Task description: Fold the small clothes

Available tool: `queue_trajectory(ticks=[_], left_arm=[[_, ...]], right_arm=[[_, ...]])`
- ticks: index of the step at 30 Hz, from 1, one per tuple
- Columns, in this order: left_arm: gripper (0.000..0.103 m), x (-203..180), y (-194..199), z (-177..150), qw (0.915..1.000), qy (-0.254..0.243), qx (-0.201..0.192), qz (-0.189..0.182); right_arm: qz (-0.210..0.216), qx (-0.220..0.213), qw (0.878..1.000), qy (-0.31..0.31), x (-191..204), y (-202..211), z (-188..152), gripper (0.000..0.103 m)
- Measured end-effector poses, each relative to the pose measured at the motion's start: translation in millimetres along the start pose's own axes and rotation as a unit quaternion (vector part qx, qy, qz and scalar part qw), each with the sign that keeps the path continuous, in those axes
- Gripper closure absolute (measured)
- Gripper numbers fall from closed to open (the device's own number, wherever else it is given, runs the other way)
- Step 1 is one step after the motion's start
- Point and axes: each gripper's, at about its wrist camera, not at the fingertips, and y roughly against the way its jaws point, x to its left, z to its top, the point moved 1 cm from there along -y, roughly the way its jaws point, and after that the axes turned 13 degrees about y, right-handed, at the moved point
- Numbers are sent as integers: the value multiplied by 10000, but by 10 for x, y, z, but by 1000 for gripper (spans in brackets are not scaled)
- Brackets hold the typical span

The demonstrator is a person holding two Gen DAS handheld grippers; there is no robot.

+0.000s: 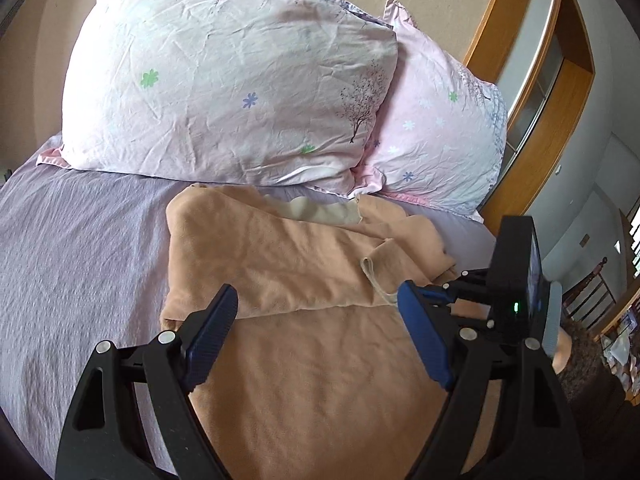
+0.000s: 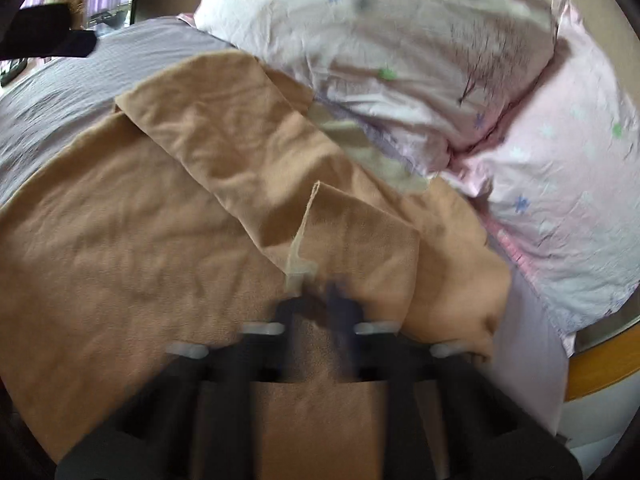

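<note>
On the bed (image 1: 80, 240), below two floral pillows (image 1: 224, 80): a tan garment (image 1: 304, 360), partly folded, thin, soft and light, likely to slip and crease. Left gripper (image 1: 316, 340) hovers over it, fingers spread, empty. Right gripper (image 2: 316, 300) is blurred, fingers pinched near a pale hem strip (image 2: 298, 248); a grasp can't be confirmed. Best hold: corners or the folded edge.

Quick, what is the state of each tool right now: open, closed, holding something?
Left tool: open, holding nothing, above the tan garment.
Right tool: closed on the tan garment, near its pale cuff; the view is blurred.
</note>
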Motion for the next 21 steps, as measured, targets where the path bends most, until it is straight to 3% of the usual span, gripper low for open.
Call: queue_trajectory(ticks=[2,4,5,8,10,12,13,15,18,19,21], left_arm=[[21,40,6,-10,10000,25,13,50],[21,75,12,-17,9999,62,21,89],[21,107,24,-28,9999,88,23,117],[21,178,62,-66,9997,151,41,178],[21,233,93,-105,9995,199,55,230],[21,316,142,-167,9991,285,91,310],[21,381,189,-217,9986,369,140,340],[21,497,286,-307,9978,512,253,323],[21,676,493,-520,9967,599,489,264],[21,726,544,-597,9959,636,608,189],[22,800,632,-788,9934,728,883,116]], right_arm=[[-185,-280,9971,-689,-313,84,-50,98],[-98,-696,9788,-1923,-764,203,-234,98],[103,-901,9522,-2917,-1074,223,-466,98],[660,-979,8733,-4726,-1489,41,-1112,98],[857,-914,8372,-5324,-1548,-78,-1382,97],[1182,-777,7979,-5859,-1574,-165,-1625,85],[1220,-718,7920,-5939,-1571,-131,-1682,78],[1282,-840,8010,-5787,-1513,66,-1777,45],[1416,-810,8432,-5122,-1246,387,-1902,40],[1552,-737,8491,-4995,-1149,443,-1993,40],[1873,-543,8480,-4929,-918,548,-2269,42]])
